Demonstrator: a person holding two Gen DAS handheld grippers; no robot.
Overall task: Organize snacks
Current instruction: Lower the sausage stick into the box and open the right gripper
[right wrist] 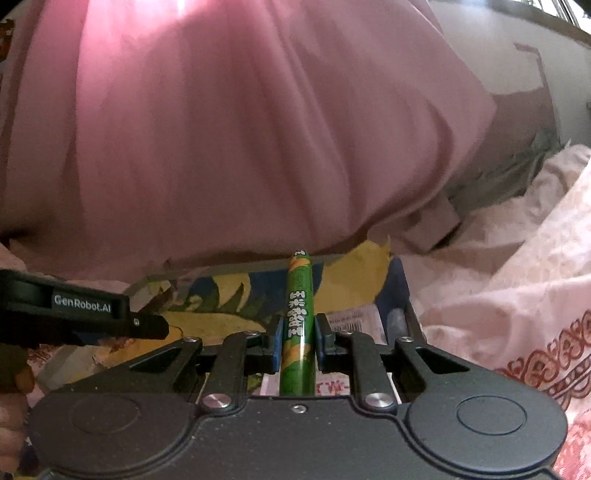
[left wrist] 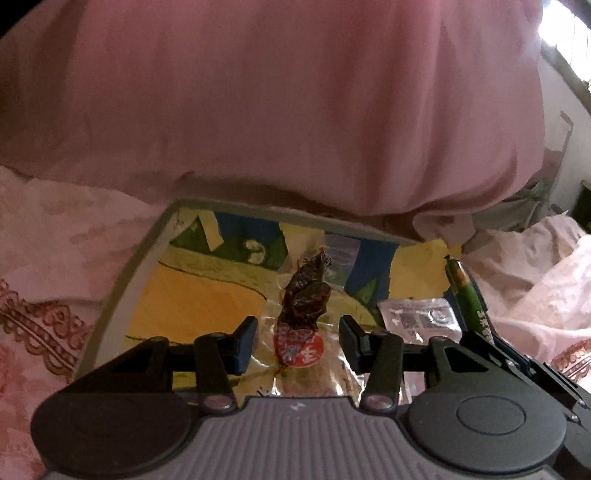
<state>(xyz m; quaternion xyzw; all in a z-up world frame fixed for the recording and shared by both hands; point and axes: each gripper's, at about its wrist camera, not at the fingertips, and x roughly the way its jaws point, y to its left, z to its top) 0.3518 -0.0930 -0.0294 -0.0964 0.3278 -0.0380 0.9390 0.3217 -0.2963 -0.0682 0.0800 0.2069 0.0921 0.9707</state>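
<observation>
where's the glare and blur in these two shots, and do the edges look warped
Left wrist view: blown-out window glare at top right, glints on the clear plastic packet of dark dried snack, soft pink fabric. Right wrist view: bright patch high on the fabric, sharp green printed snack stick. Both bend and darken at the corners, as fisheyes do.

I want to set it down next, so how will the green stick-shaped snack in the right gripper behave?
The green stick-shaped snack looks round and glossy, so it may roll or slip once released. It juts out straight past the right gripper, which suggests it is fairly stiff. Being slim, it is probably light.
</observation>
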